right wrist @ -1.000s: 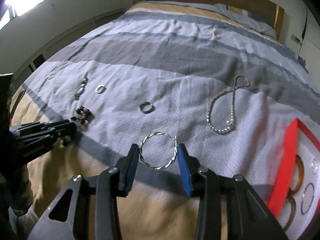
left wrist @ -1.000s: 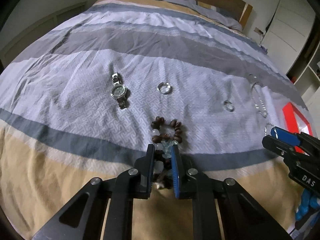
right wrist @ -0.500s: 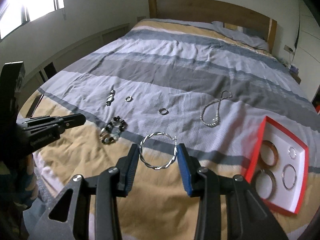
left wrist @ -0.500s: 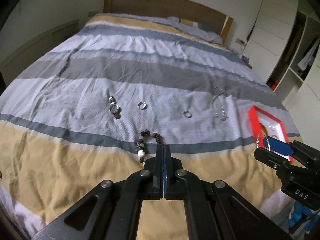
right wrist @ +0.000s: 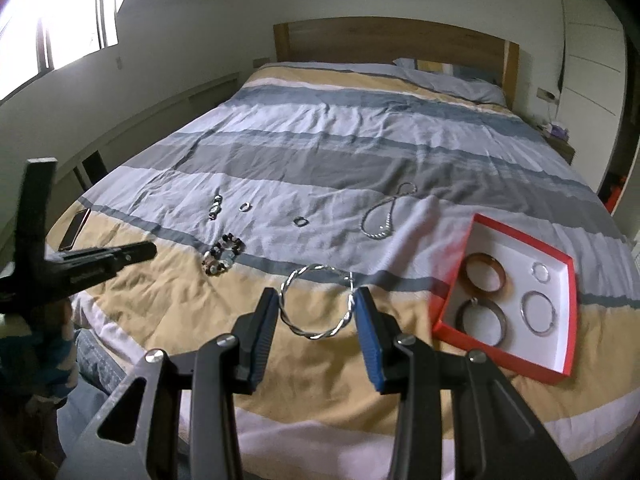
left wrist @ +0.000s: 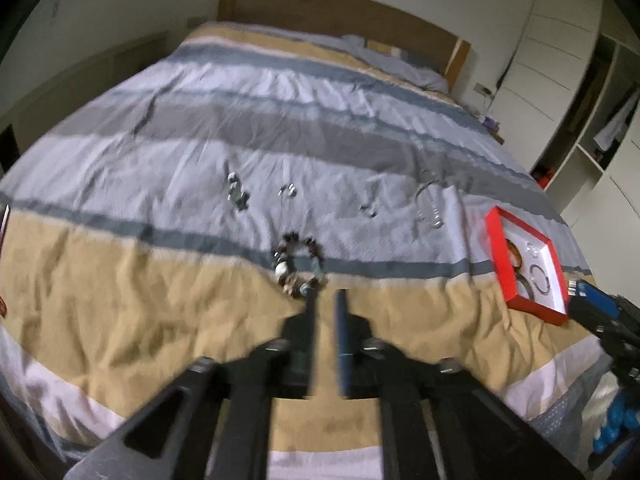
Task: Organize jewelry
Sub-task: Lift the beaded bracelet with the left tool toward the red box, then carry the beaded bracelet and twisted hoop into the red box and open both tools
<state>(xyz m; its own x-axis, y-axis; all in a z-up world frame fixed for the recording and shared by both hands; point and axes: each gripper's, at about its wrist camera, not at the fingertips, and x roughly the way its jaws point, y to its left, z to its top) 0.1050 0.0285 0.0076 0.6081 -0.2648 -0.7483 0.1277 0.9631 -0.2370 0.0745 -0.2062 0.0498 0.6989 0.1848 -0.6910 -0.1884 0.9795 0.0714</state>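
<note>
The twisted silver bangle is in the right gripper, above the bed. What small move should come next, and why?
Probably carry the twisted silver bangle to the right, over the red box, and lower it onto a bare part of the white floor. The right gripper holds it clamped across its width, the box already holds four rings and bangles, and it lies close by on the bed.

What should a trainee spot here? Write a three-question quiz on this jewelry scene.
1. True or false: the right gripper grips the twisted silver bangle.
2. How many pieces lie in the red box? A two, B four, C six.
3. Which lies nearer the red box, the necklace or the watch?

Key: 1 true; 2 B; 3 the necklace.
</note>
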